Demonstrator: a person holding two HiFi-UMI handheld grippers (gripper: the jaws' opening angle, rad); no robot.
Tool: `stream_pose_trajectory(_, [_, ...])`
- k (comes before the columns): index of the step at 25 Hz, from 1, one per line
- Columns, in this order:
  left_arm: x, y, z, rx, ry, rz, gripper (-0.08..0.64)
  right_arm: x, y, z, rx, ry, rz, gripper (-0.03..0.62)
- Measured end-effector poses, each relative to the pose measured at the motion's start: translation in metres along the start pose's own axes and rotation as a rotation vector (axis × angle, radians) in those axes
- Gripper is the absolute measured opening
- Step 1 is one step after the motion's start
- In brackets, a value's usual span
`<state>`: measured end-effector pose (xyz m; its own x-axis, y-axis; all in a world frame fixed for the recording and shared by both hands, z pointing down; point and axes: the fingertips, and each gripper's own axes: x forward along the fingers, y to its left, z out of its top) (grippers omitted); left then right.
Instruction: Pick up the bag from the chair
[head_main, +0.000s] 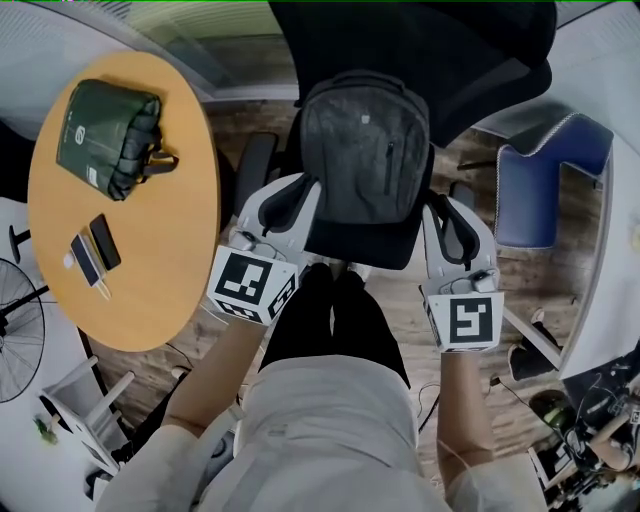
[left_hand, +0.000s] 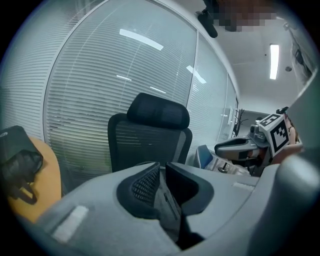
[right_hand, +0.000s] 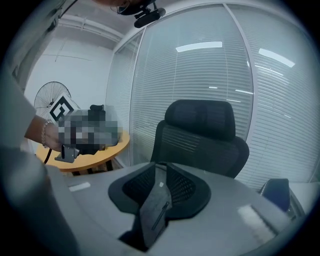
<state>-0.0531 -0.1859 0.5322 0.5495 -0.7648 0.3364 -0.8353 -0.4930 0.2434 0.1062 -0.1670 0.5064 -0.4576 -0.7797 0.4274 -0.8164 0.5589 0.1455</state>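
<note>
We see the grey backpack (head_main: 365, 150) standing on the seat of the black office chair (head_main: 420, 45). The left hand-held gripper (head_main: 293, 195) is just beside its lower left edge and the right hand-held gripper (head_main: 447, 212) just beside its right edge. Each has its jaws narrowly parted, with backpack fabric showing in the gap and neither clamped on it.

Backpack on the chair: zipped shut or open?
Shut, as far as shown. In the head view the grey backpack shows no gaping compartment and its front zip lies closed; its back is hidden.
</note>
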Motion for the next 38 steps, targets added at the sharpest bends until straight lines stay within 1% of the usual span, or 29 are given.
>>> stream_pose_trajectory(3, [0.006, 0.009, -0.011, -0.001, 0.014, 0.015, 0.041, 0.009, -0.003, -0.013, -0.012, 0.015, -0.004, 0.074])
stream_pose_trajectory(7, [0.012, 0.018, -0.024, 0.037, 0.038, 0.035, 0.046, 0.020, -0.003, -0.025, -0.017, 0.030, -0.006, 0.072])
stream_pose_trajectory(16, [0.028, 0.040, -0.058, 0.018, 0.100, 0.062, 0.054, 0.042, -0.009, -0.055, -0.032, 0.082, -0.008, 0.074])
stream_pose_trajectory(21, [0.040, 0.055, -0.082, -0.032, 0.146, 0.074, 0.057, 0.054, -0.015, -0.083, -0.006, 0.129, -0.020, 0.075])
stream_pose_trajectory(27, [0.053, 0.065, -0.103, -0.040, 0.191, 0.079, 0.071, 0.069, -0.020, -0.108, 0.005, 0.173, -0.020, 0.081])
stream_pose_trajectory(30, [0.059, 0.072, -0.116, -0.064, 0.220, 0.088, 0.071, 0.076, -0.021, -0.119, 0.010, 0.195, -0.016, 0.089])
stream_pose_trajectory(38, [0.076, 0.088, -0.135, -0.120, 0.264, 0.096, 0.089, 0.096, -0.034, -0.158, 0.028, 0.257, -0.017, 0.112])
